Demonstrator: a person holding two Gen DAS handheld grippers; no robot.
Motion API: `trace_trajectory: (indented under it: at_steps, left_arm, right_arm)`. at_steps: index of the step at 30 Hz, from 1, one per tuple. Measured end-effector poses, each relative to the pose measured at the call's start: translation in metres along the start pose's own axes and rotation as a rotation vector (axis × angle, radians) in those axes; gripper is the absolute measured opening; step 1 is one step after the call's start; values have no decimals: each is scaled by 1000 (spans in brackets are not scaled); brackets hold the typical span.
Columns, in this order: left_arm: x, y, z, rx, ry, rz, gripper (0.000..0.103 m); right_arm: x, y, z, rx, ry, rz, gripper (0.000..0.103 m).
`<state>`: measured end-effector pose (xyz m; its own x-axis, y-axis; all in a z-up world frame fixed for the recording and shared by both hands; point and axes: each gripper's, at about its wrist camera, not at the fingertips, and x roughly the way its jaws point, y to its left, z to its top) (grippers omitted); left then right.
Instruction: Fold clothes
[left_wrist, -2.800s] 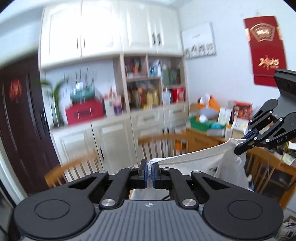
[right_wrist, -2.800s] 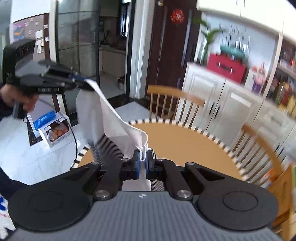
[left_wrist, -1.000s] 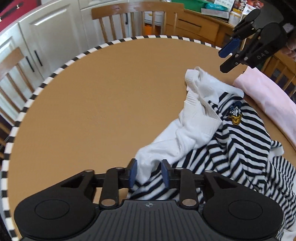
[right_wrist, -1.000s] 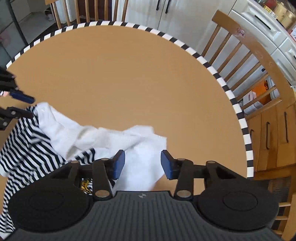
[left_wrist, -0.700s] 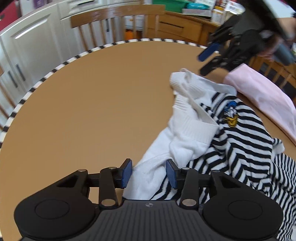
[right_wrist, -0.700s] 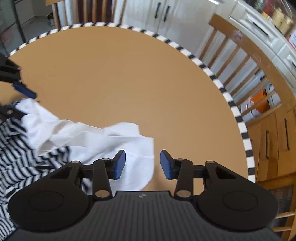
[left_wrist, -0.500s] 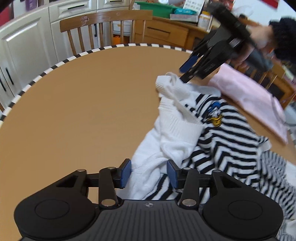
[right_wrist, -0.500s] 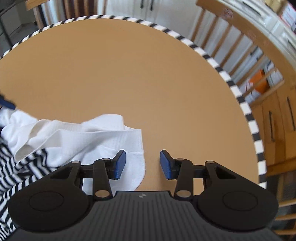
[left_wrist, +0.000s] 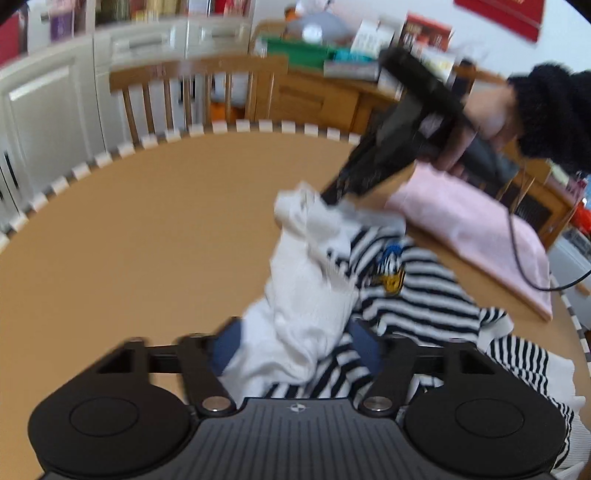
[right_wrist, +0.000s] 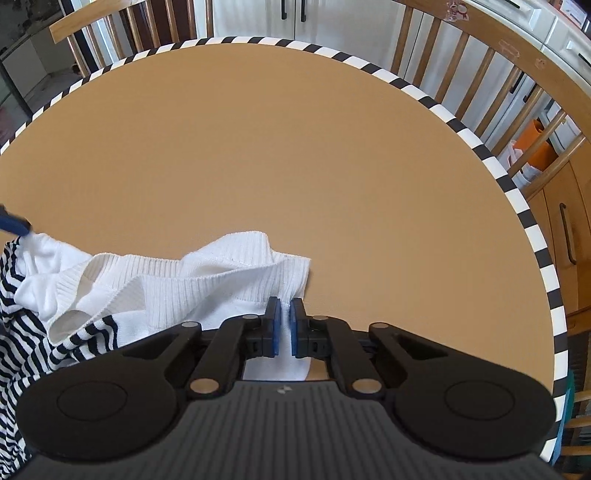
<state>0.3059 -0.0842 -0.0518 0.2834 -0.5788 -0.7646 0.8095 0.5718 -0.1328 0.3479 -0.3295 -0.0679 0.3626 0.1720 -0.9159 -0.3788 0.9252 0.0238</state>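
Pinching ribbed white hem (right_wrist: 258, 284): right gripper (right_wrist: 283, 325).

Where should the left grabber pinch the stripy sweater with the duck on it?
Best guess: the white ribbed hem of the stripy sweater, at the bunched end lying between the left gripper's open jaws. Come from above, pointing steeply down: that edge stands up in a thick fold off the table, so it is easy to pinch. The right gripper already clamps the hem's other corner.
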Motion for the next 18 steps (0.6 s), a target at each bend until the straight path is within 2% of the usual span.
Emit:
trace_trajectory:
  at_steps: [1,2,3,8,13,18]
  left_arm:
    - [9,-3,0,-12,29,-3,31]
    - [14,-6,-1,-17,37,5,15]
    - [20,-9,-1,-21,45,13,7]
    - [16,-10,-3,-79,21,64,5]
    - [-23,3,5,-171,-87,178,4]
    - [-94,16,39,-149,-309,390,4]
  right_arm:
    - [-1,0,0,4,-3,-2,4]
    - [-2,0,-1,5,-7,-7,3]
    - [-4,2,-2,2,-13,-14,3]
    - [-30,8,-5,-6,-62,-17,2]
    - [-74,15,-6,-40,-141,-25,2]
    - [-142,32,13,-159,-345,-76,2]
